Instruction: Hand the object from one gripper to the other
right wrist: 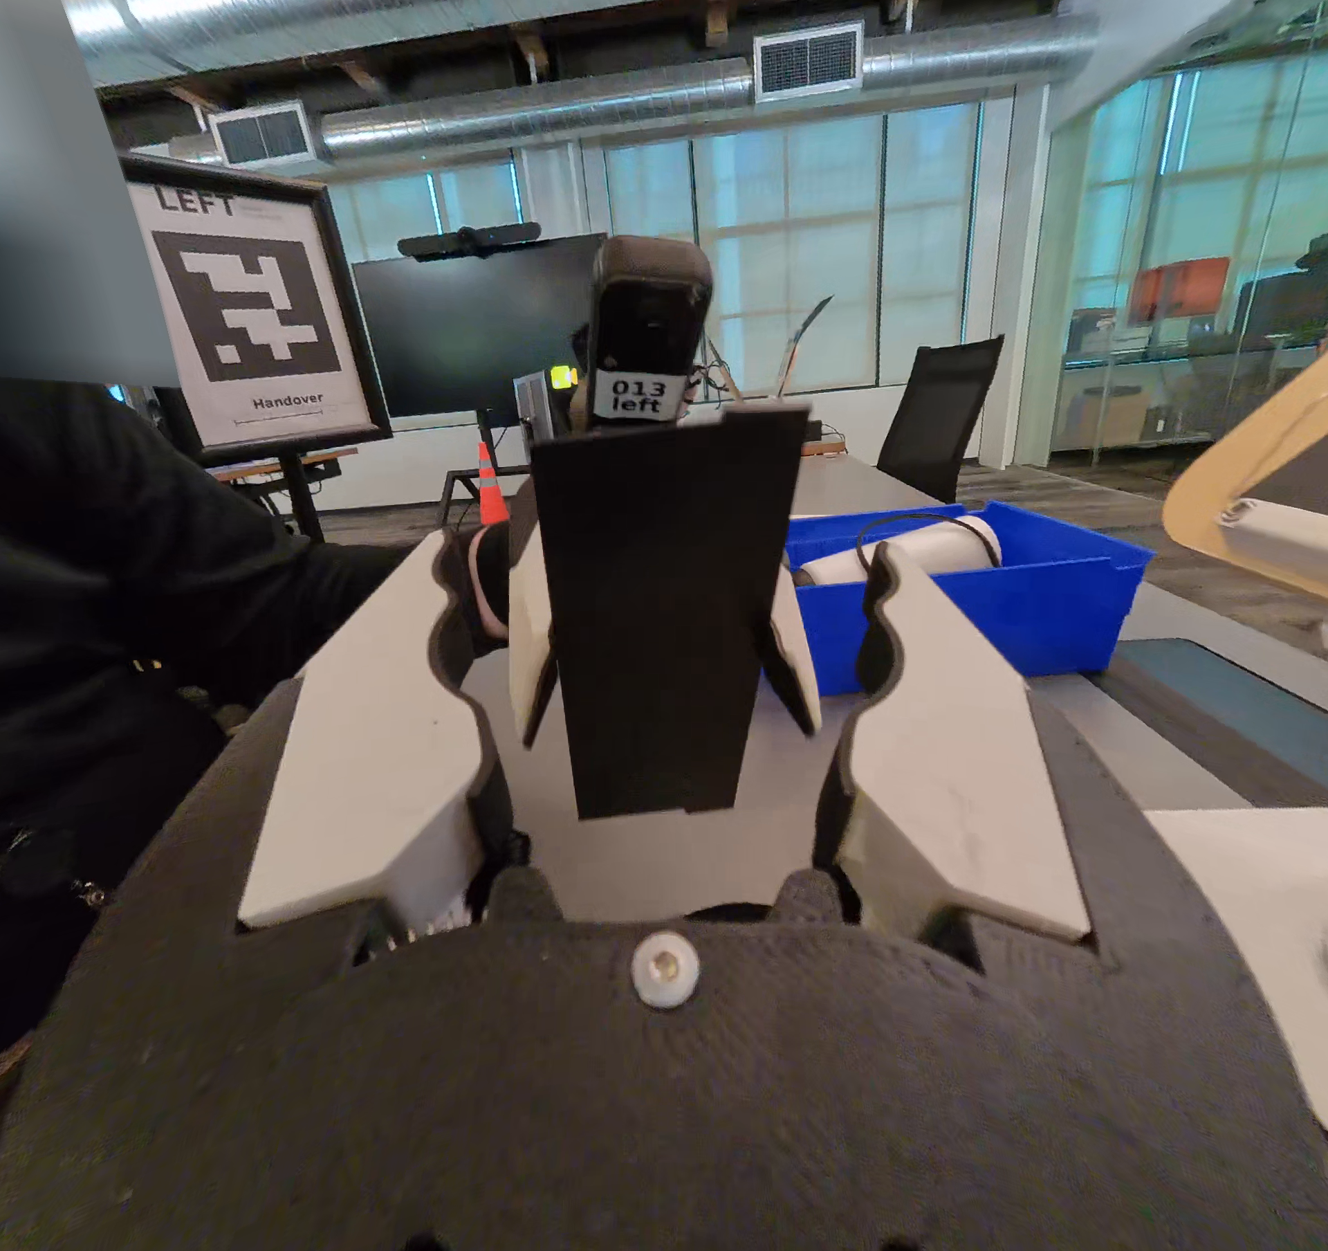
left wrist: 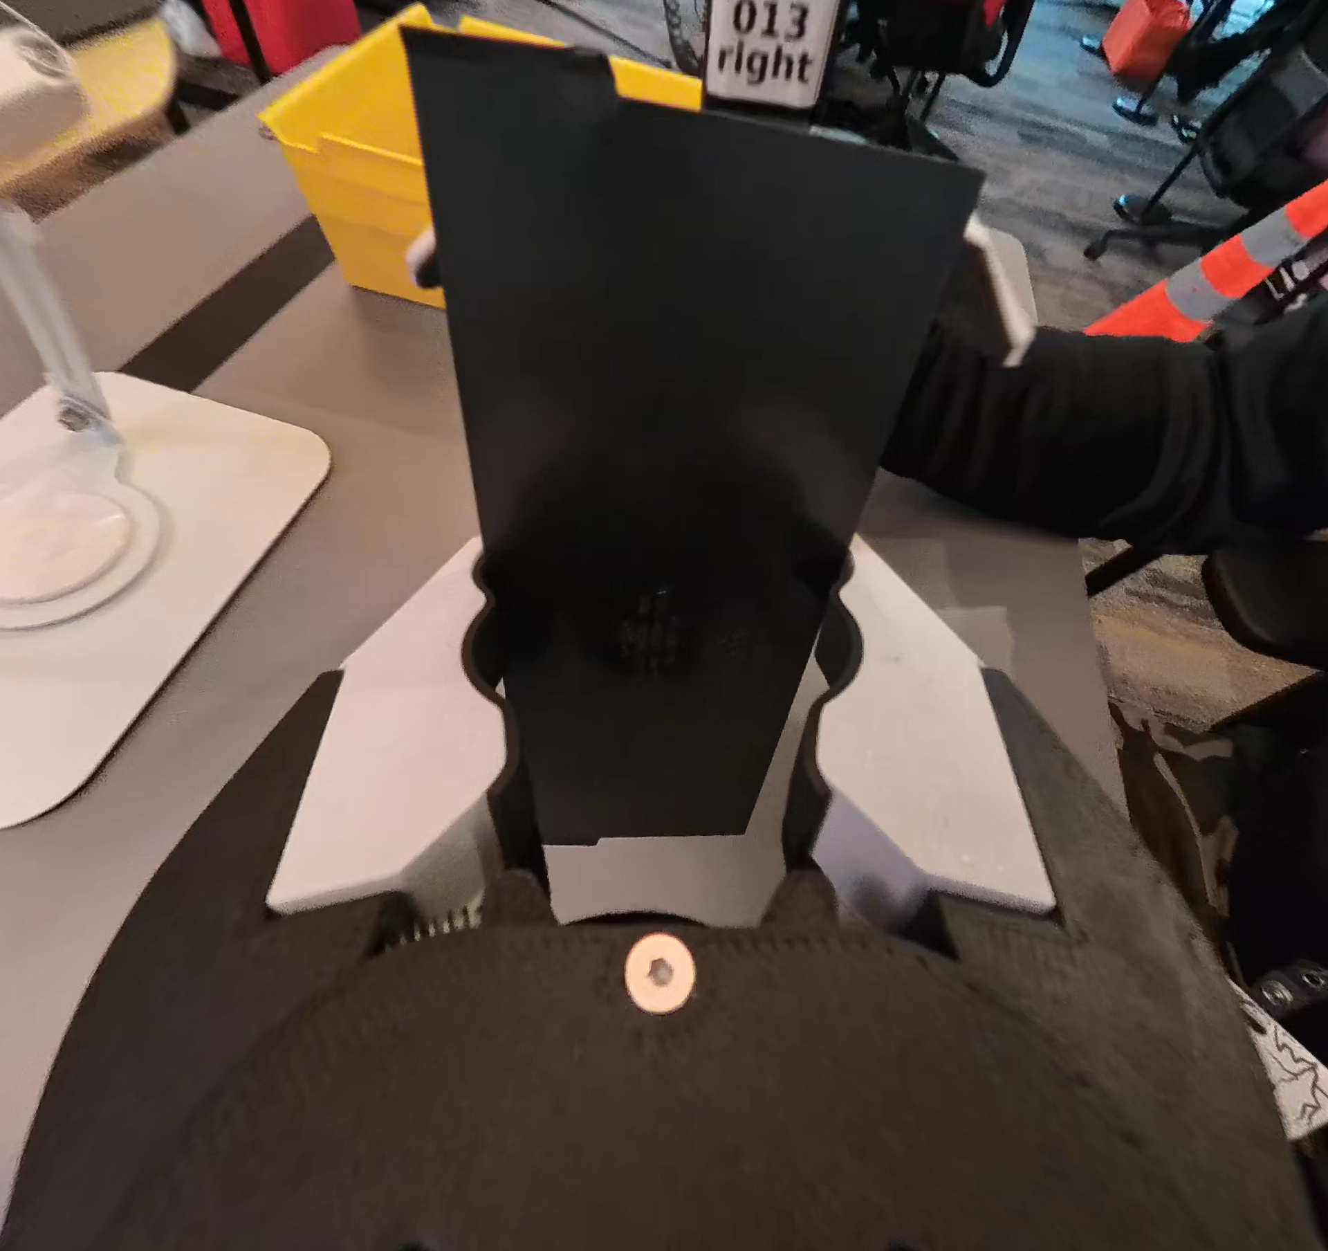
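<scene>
Left gripper (left wrist: pixel 661 648) pinching flat black panel (left wrist: pixel 683 382); right gripper (right wrist: pixel 661 699) spread wide around panel's far end, yellow bin (left wrist: pixel 352 174) at 11 o'clock

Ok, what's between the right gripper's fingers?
The panel, pinched by the left gripper, with open gaps to both right fingers; clearest in the right wrist view.

— Where does the panel (left wrist: pixel 661 382) sit?
— Upright between the left gripper's (left wrist: pixel 665 648) 2 fingers, its far end between the right gripper's (left wrist: pixel 711 275) fingertips.
— And around the panel?
— Behind it, a bin (left wrist: pixel 352 167) on the table (left wrist: pixel 287 332). Left of the panel, a lamp base (left wrist: pixel 144 555).
</scene>
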{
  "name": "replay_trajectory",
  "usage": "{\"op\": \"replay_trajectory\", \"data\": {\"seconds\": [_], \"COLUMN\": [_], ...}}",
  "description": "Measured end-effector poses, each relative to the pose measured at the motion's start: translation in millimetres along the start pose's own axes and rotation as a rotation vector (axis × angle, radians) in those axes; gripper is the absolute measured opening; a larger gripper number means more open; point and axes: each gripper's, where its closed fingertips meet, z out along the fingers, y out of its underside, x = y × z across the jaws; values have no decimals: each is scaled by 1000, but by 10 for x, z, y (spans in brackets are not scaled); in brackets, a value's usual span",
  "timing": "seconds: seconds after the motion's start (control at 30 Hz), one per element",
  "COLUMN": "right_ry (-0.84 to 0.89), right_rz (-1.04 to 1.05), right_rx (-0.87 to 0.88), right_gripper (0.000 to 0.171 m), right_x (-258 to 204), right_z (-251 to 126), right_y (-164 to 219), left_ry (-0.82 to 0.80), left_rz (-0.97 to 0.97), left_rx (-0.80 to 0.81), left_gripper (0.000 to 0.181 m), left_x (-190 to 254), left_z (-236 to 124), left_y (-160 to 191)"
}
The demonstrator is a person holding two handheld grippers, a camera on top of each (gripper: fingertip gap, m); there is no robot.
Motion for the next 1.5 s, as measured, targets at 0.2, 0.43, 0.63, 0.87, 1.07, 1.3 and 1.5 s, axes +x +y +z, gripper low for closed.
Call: {"op": "replay_trajectory", "data": {"seconds": [0.2, 0.43, 0.63, 0.87, 1.07, 1.3, 1.5], "right_ry": [-40, -30, 1, 49, 57, 40, 42], "right_rz": [-28, -29, -38, -59, -93, -136, -150], "right_rx": [-62, -72, -65, -92, -148, -195, -208], "right_gripper": [101, 90, 89, 89, 89, 89, 89], "right_x": [-173, -147, -85, 17, 1, -82, -81], "right_z": [214, 216, 196, 156, 214, 298, 301], "right_y": [131, 147, 136, 178, 283, 371, 398], "left_ry": [51, 62, 15, -69, -120, -88, -23], "left_rz": [26, 32, 29, 65, 176, 231, 199], "left_rx": [-70, -70, -42, 29, 103, -86, -69], "left_gripper": [87, 87, 92, 102, 107, 111, 95], "left_x": [166, 190, 129, 59, 157, 209, 254], "left_z": [259, 278, 201, -153, -405, 25, 58], "left_y": [104, 79, 44, -150, -654, -499, -475]}}
